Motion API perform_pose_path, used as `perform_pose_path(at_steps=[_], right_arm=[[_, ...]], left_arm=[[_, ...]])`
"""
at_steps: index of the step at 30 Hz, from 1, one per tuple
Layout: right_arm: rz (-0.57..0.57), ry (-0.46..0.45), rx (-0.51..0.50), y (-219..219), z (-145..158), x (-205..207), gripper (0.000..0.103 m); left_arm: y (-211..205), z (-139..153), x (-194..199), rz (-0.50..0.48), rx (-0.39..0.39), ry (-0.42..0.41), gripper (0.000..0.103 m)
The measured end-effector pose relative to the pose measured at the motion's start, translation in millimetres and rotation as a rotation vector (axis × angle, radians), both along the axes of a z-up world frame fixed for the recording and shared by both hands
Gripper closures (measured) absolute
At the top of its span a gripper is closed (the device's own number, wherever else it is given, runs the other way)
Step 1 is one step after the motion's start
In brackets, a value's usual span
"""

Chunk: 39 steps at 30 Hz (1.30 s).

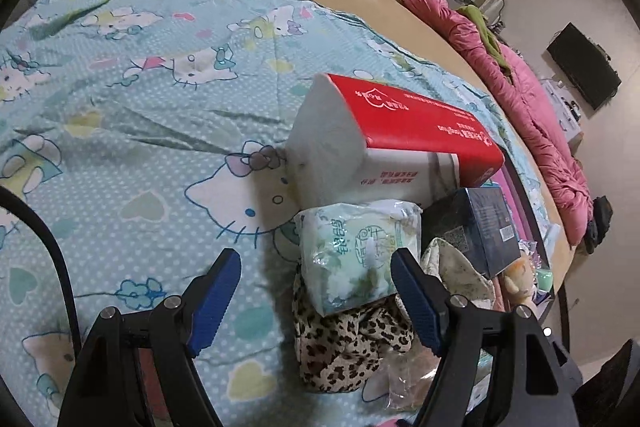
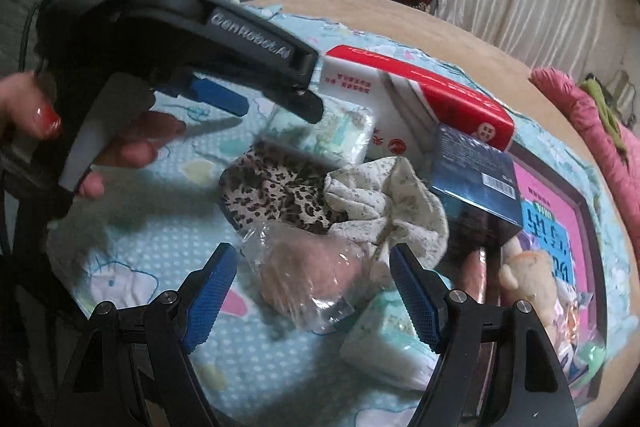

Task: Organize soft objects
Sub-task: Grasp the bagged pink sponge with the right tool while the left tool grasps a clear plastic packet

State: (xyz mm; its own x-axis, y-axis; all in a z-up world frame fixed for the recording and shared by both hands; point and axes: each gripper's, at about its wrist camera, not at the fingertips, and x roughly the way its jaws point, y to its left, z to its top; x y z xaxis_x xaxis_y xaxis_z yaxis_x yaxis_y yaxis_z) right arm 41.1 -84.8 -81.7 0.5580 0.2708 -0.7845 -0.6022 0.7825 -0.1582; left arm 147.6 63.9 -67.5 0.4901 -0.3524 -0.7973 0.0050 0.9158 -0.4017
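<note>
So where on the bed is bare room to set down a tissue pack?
Free: the cartoon sheet left of the red tissue pack and the leopard cloth, up to the tan edge. Crowded: the right side, where the green tissue pack, dark box and plush toy touch.

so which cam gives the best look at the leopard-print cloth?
Right wrist. There the leopard-print cloth lies mostly uncovered in mid-frame, only its near edge under the clear plastic bag. In the left wrist view the same cloth sits low, with the green tissue pack on top of it.
</note>
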Motion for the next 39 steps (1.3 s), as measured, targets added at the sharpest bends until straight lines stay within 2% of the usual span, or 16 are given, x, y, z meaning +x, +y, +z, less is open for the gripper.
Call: perform_pose_path(at_steps=[2, 9, 11, 16, 22, 30, 39], right_arm=[[0.012, 0.001, -0.016, 5, -5, -1, 0.024], [0.028, -0.015, -0.075, 15, -19, -3, 0.039], [0.017, -0.018, -0.079, 16, -20, -2, 0.047], [-0.004, 0.014, -0.018, 6, -13, 6, 0.048], [-0.020, 0.034, 0.035, -3, -4, 9, 0.049], [-0.035, 0.047, 0.105, -16, 11, 11, 0.049], [-0.043, 0.029, 0.151, -29, 27, 15, 0.050]], left_arm=[[0, -2, 3, -0.002, -0.001, 0.001, 0.026], [-2, -8, 12, -0.029, -0.023, 0.004, 0.026], [-3, -10, 13, -0.037, -0.033, -0.001, 0.027], [-4, -9, 17, -0.059, -0.063, -0.026, 0.040], [-6, -5, 18, -0.091, -0.075, -0.049, 0.073], [-12, 3, 12, -0.128, -0.072, -0.082, 0.084], [-17, 20, 0, -0.136, -0.056, -0.124, 0.087]])
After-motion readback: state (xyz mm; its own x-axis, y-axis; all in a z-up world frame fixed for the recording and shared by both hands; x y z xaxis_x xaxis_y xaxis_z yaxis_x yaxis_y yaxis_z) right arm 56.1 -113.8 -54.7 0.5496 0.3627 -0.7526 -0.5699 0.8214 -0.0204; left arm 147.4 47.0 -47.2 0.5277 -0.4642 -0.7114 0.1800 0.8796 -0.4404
